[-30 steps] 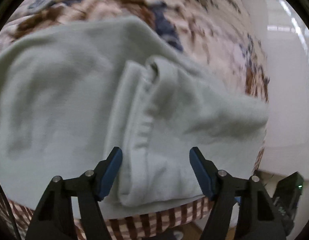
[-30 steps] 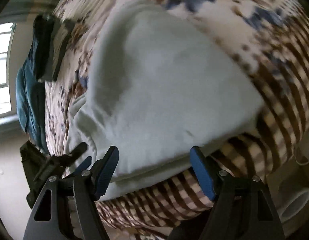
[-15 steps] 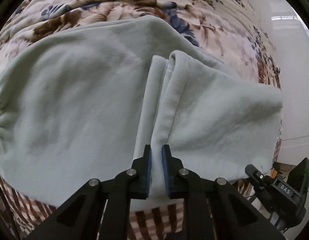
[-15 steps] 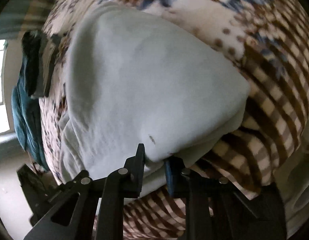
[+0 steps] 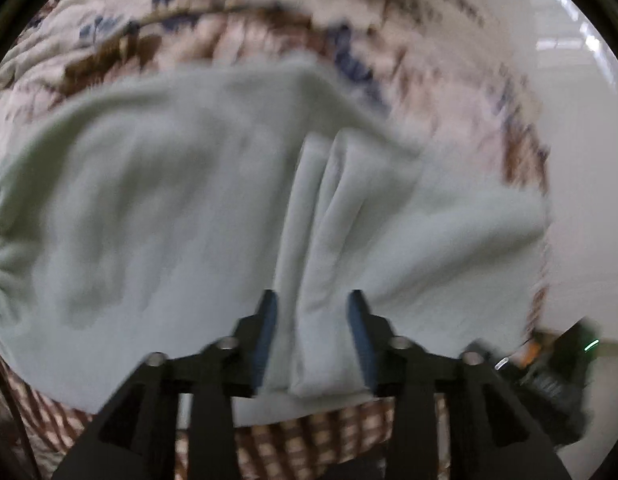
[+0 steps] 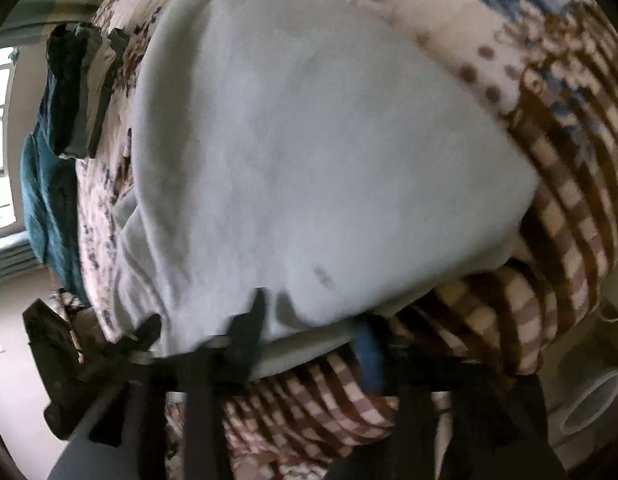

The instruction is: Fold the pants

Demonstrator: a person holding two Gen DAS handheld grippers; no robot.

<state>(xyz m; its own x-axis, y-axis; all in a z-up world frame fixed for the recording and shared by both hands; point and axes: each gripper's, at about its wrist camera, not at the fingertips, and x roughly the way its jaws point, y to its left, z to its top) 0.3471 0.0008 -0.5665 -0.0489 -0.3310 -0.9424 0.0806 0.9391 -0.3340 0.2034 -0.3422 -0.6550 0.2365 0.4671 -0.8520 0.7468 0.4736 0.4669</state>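
Observation:
Pale mint-green fleece pants lie folded on a flowered bedspread. In the left wrist view a raised ridge of fabric runs up from between my fingers. My left gripper is open, its blue pads apart on either side of that ridge. In the right wrist view the pants fill the middle, their near edge at the bed's checked border. My right gripper is open at that near edge, blurred by motion.
A pile of dark and teal clothes lies at the far left of the bed. A window is at the left. A white round object sits on the floor at the lower right. A black device with a green light stands right of the bed.
Both grippers were open, shut on the pants' near edge half a second ago, and have now opened again. The ridge of fabric stays raised between the left fingers.

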